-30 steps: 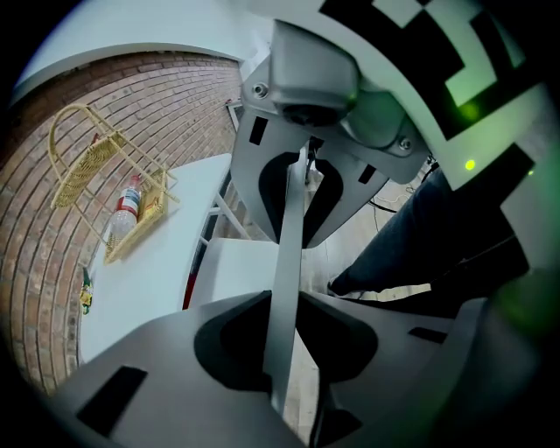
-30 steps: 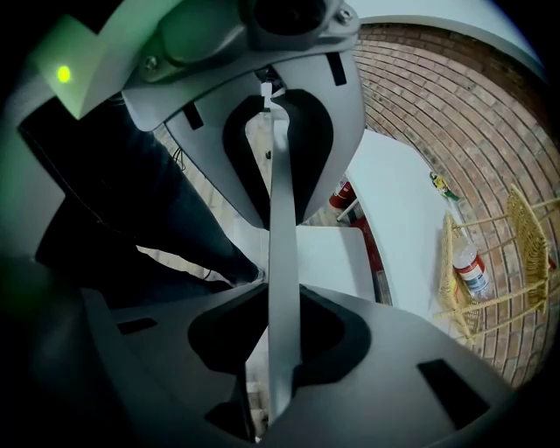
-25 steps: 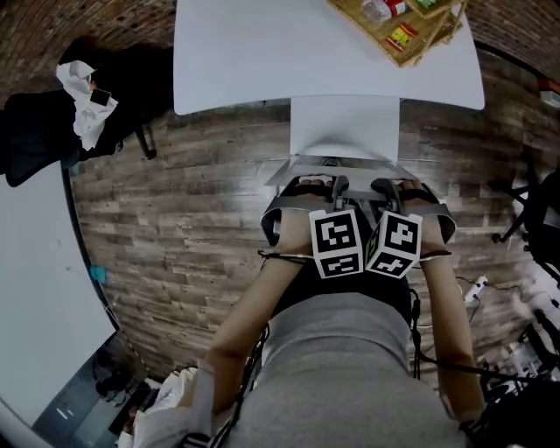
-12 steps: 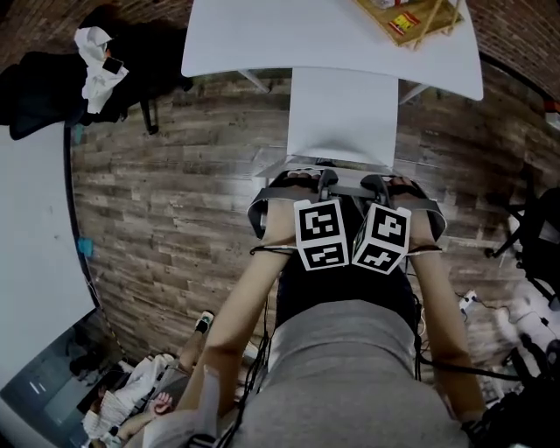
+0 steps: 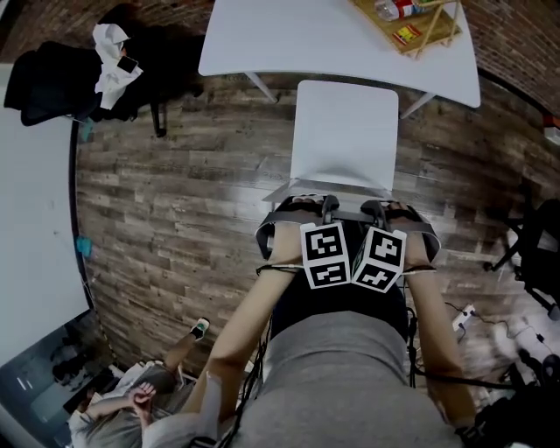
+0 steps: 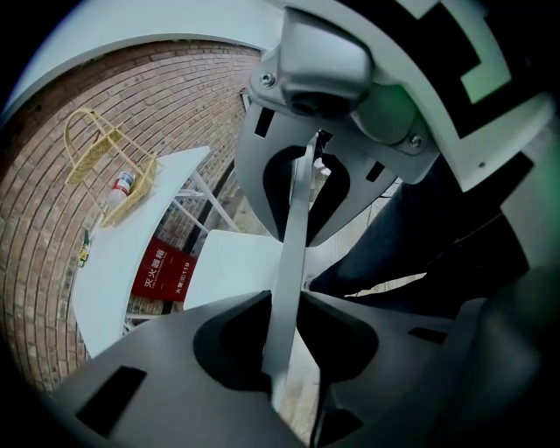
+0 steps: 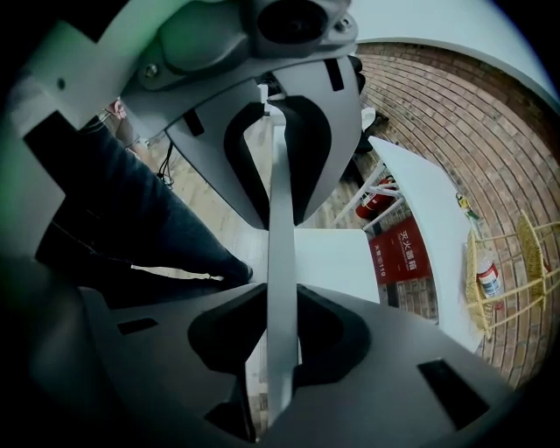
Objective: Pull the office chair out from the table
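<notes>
The office chair's white seat [image 5: 346, 131] stands out from under the white table [image 5: 306, 39], with only its far edge near the table's rim. Both grippers hold the top edge of its thin grey backrest [image 5: 350, 190], side by side and pointing steeply down. My left gripper [image 5: 325, 203] is shut on that edge, which runs as a pale strip [image 6: 293, 219] between its jaws [image 6: 291, 267]. My right gripper [image 5: 378, 206] is shut on the same edge [image 7: 282, 210], just to the right [image 7: 282, 262]. The chair's base is hidden.
A wire basket [image 5: 413, 22] with a bottle and packets sits on the table's far right. A dark chair with clothes [image 5: 66, 74] stands at the upper left, another white table [image 5: 31, 201] at the left. Cables and a power strip [image 5: 462, 317] lie right. A person [image 5: 131, 407] is at lower left.
The chair has rolled back away from the table, so much more of its seat shows. Both grippers came back with it, still clamped on the backrest.
</notes>
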